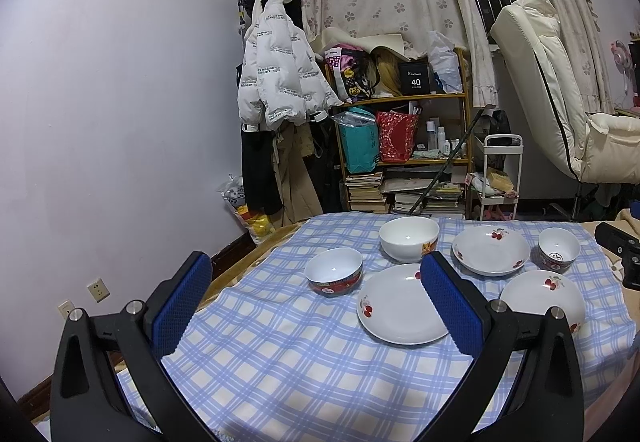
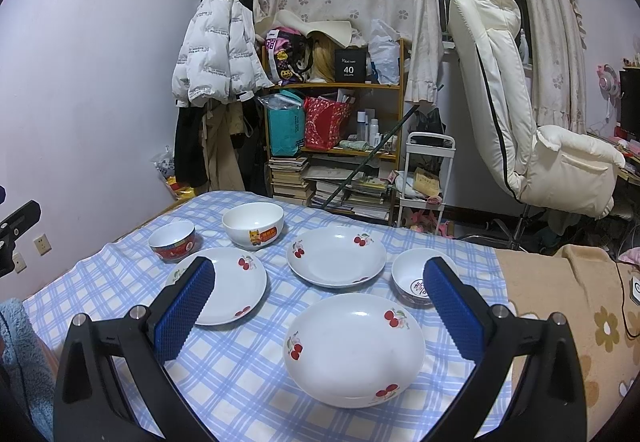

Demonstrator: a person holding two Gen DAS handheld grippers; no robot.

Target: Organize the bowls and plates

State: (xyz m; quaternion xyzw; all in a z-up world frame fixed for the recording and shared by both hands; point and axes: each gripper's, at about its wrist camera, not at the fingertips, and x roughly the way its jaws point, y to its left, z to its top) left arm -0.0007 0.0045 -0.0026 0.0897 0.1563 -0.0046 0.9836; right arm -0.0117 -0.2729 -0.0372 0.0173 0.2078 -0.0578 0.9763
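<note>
Plates (image 2: 354, 348) and bowls (image 2: 253, 224) sit spread apart on the checked tablecloth (image 2: 240, 370) — none stacked. Left gripper (image 1: 316, 276) and right gripper (image 2: 320, 282) hover above, fingers wide apart, empty.

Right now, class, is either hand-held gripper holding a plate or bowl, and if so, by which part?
Nothing is held. The left hand-held gripper and the right hand-held gripper are both open above the checked tablecloth, with no dish between their fingers.

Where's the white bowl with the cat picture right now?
The cat bowl sits at the table's far left in the right wrist view, behind the left cherry plate, between the red-banded bowl and the far cherry plate.
</note>
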